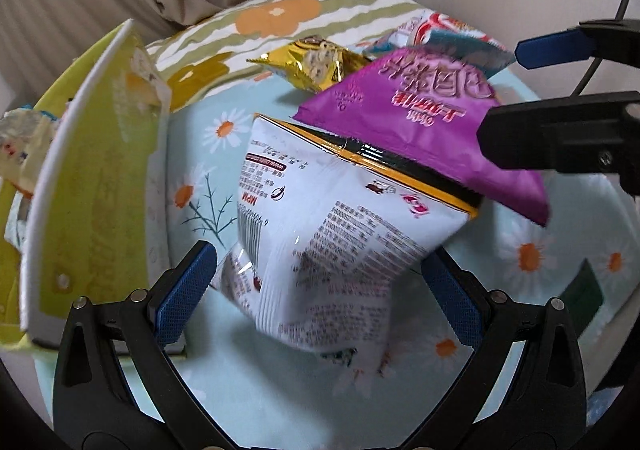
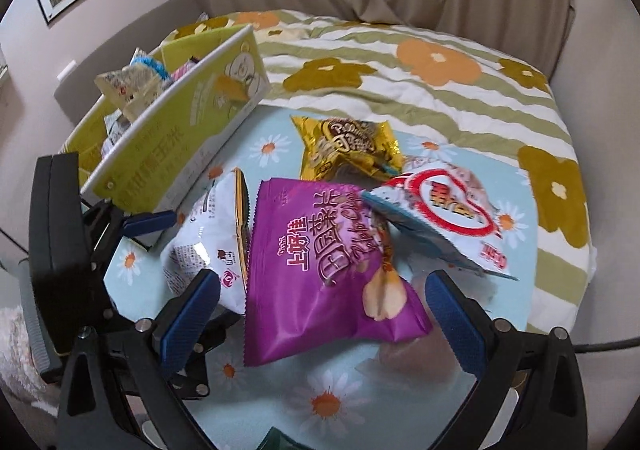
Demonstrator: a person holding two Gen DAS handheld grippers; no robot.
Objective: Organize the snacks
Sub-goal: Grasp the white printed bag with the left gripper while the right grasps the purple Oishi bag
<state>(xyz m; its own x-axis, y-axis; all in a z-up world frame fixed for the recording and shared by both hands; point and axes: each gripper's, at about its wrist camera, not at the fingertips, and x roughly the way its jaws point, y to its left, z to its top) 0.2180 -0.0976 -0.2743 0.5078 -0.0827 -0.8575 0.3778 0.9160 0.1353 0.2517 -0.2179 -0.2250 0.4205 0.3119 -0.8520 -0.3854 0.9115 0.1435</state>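
Near the bed's left edge, by the box (image 1: 96, 185), my left gripper (image 1: 320, 290) straddles the white bag (image 1: 332, 234), fingers apart, perhaps touching; right gripper (image 2: 324, 314) gapes around the purple bag (image 2: 320, 270).

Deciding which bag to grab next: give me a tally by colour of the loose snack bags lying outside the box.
White bag, printed back facing up: 1
Purple bag: 1
Gold bag: 1
Pale blue and white bag with a red ring: 1
Total: 4
More packets sit inside the yellow-green box; they overlap too much to count.
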